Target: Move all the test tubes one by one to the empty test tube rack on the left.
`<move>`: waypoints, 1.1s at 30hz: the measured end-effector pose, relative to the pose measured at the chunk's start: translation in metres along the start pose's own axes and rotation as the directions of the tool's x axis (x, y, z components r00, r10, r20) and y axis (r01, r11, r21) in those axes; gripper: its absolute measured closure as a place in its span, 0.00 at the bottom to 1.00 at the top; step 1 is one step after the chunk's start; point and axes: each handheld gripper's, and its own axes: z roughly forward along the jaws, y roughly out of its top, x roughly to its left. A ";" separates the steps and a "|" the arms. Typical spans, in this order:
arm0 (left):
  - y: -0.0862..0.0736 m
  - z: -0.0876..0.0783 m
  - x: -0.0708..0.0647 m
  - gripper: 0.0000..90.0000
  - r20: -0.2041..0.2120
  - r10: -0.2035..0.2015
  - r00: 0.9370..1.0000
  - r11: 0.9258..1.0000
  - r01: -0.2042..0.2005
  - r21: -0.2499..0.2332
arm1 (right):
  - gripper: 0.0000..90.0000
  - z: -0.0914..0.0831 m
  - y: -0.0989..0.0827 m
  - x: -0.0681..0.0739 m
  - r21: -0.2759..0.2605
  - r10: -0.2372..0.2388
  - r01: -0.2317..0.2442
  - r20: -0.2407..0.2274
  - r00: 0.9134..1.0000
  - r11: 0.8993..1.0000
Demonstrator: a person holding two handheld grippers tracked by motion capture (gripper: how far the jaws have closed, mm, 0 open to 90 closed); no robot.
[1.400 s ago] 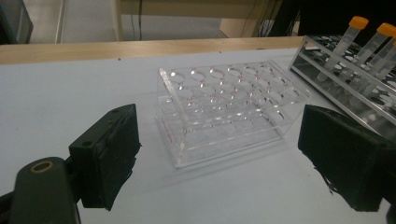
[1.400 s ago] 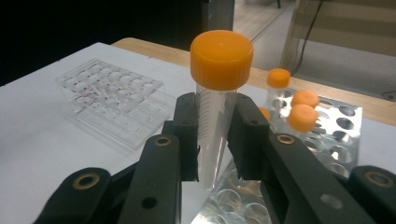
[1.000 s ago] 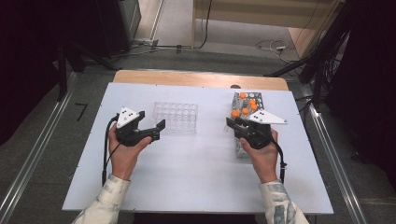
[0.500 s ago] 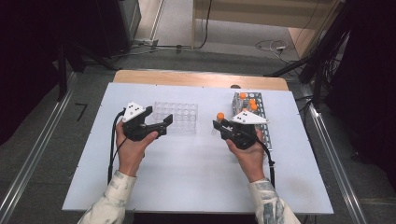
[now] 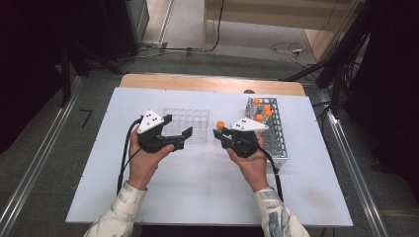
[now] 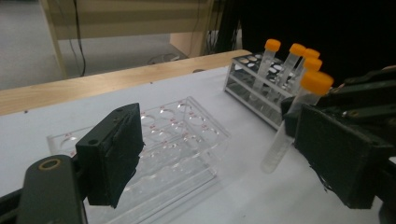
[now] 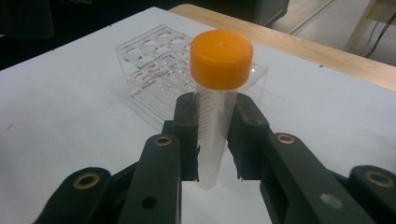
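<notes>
The right gripper [image 7: 215, 140] clamps an orange-capped tube [image 7: 215, 98] above the table between the metal rack [image 5: 276, 143] and clear rack [image 5: 187, 123], left gripper [image 5: 177, 132] open; a tilted tube could miss its hole.

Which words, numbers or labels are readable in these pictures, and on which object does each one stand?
No text can be read.
Clear plastic rack: small red marks beside the holes, too blurred to read.
Orange-capped tube held in the right gripper: fine graduation lines on its wall, no legible numbers.
</notes>
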 end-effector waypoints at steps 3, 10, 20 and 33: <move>0.002 0.001 -0.007 0.18 0.026 0.010 1.000 1.000 -0.010 -0.006 | 0.80 0.007 0.001 0.007 0.001 0.001 -0.001 -0.022 1.000 1.000; 0.002 0.007 -0.017 0.26 0.080 0.045 0.996 0.999 -0.048 0.025 | 0.80 0.020 0.006 0.024 0.017 -0.040 0.041 -0.065 0.997 0.999; -0.002 0.012 -0.012 0.45 0.102 0.055 0.993 0.997 -0.060 0.050 | 0.80 0.037 0.009 0.042 0.033 -0.071 0.075 -0.108 0.992 0.997; -0.007 0.017 -0.007 0.67 0.126 0.032 0.992 0.997 -0.040 0.060 | 0.80 0.041 0.012 0.046 0.032 -0.075 0.079 -0.122 0.990 0.996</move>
